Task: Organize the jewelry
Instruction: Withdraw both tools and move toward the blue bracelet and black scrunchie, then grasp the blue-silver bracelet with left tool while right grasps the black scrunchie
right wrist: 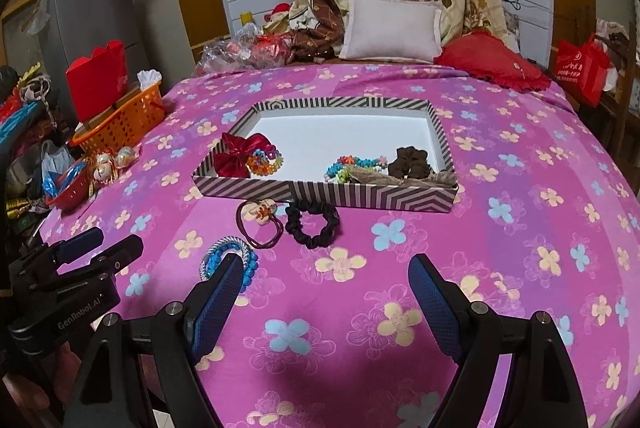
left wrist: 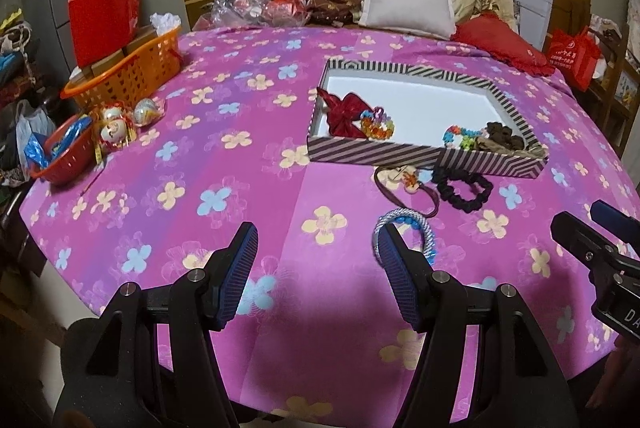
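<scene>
Left wrist view: striped box point(left wrist: 424, 158) sits mid-bed on the pink floral sheet point(left wrist: 168, 156), already holding a red bow point(left wrist: 346, 114), 2 bright bead bracelets point(left wrist: 376, 124) and a dark brown scrunchie point(left wrist: 506, 136). 3 pieces are not yet in it, lying on the sheet just in front of the near wall: blue-white beaded bangle point(left wrist: 406, 230), maroon hair tie with flower charm point(left wrist: 404, 188), black scrunchie point(left wrist: 464, 192). Risk here: the bangle lies right at the tip of the left gripper's point(left wrist: 316, 256) right-hand finger and is partly hidden by it. If the tool drops as aimed, that finger likely lands on the bangle or shoves it sideways rather than straddling it. The sheet is soft, so pads could also pinch cloth along with the beads. Left gripper fingers point(left wrist: 240, 272) spread wide, nothing between them, touching nothing that I can tell.

Right wrist view: same layout; the bangle point(right wrist: 230, 260) here sits behind the right gripper's point(right wrist: 324, 280) left-hand finger, with the hair tie point(right wrist: 260, 224) and black scrunchie point(right wrist: 314, 224) close together just beyond. Risk: both tools point at the same patch, and the left gripper point(right wrist: 100, 244) hangs close by at the frame's left, so a shared reach for the bangle could knock the tools together. The tie touches or overlaps the bangle's far edge, so lifting 1 may drag the other. Right gripper fingers point(right wrist: 436, 304) released, wide apart, empty, over bare sheet.
</scene>
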Motion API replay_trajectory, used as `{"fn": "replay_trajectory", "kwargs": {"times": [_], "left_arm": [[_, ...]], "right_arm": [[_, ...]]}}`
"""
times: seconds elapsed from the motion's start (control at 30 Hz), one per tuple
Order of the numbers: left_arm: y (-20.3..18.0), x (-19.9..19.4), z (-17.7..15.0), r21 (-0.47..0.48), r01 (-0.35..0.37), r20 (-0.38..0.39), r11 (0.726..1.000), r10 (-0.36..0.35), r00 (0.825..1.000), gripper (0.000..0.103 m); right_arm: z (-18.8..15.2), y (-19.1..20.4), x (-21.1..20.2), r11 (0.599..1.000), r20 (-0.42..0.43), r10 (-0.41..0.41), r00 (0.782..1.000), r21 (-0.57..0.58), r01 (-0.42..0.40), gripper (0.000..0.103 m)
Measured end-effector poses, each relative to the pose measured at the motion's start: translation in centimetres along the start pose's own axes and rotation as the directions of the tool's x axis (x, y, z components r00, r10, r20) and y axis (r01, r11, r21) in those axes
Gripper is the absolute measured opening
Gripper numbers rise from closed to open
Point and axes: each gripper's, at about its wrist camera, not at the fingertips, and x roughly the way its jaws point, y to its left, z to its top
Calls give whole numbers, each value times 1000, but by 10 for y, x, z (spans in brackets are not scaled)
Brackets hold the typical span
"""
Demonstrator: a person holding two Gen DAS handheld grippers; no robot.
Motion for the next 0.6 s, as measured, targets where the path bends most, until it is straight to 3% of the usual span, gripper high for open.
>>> {"fn": "replay_trajectory", "kwargs": {"times": [0.33, 0.6], "left_arm": [[15, 35, -1, -52, 93, -96, 994, -98, 991, 63], [9, 50, 2, -21, 113, -113, 993, -114, 987, 63]], "right_arm": [[-1, -5, 35, 999, -36, 29, 999, -35, -30, 82], [12, -12, 78, 997, -72, 50, 996, -47, -54, 82]]}}
